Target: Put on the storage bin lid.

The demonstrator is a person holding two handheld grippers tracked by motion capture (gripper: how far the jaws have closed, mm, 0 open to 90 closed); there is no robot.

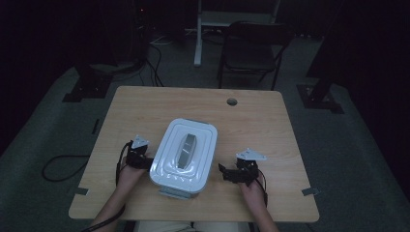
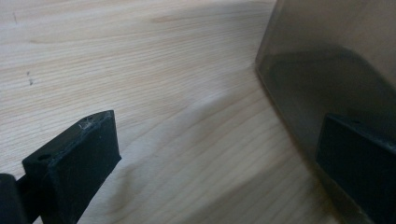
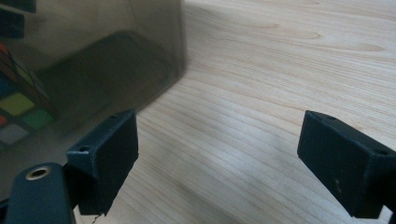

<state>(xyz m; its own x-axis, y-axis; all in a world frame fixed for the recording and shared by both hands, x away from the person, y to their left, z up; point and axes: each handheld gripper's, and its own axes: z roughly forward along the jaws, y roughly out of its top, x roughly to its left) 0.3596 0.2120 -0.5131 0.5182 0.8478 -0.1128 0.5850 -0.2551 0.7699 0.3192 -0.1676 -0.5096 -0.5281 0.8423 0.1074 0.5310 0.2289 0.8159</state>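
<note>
A white box with a handled lid [image 1: 183, 153] stands on the wooden table [image 1: 251, 125], near its front middle. My left gripper [image 1: 148, 162] rests against the box's left side; it [image 2: 215, 158] is open, and its right jaw lies along the smoky translucent wall [image 2: 327, 60]. My right gripper [image 1: 223, 173] hovers a short way off the box's right side. It [image 3: 219, 158] is open over bare wood, with its left jaw close to the box wall [image 3: 93, 51]. A cube of coloured squares [image 3: 16, 105] shows through that wall.
A round cable hole [image 1: 232, 102] sits near the table's far edge. Beyond the table stand a dark folding chair [image 1: 251, 48] and a pale post [image 1: 197, 34]. Cables [image 1: 63, 169] lie on the floor at left. Tape marks [image 1: 81, 191] flag the front corners.
</note>
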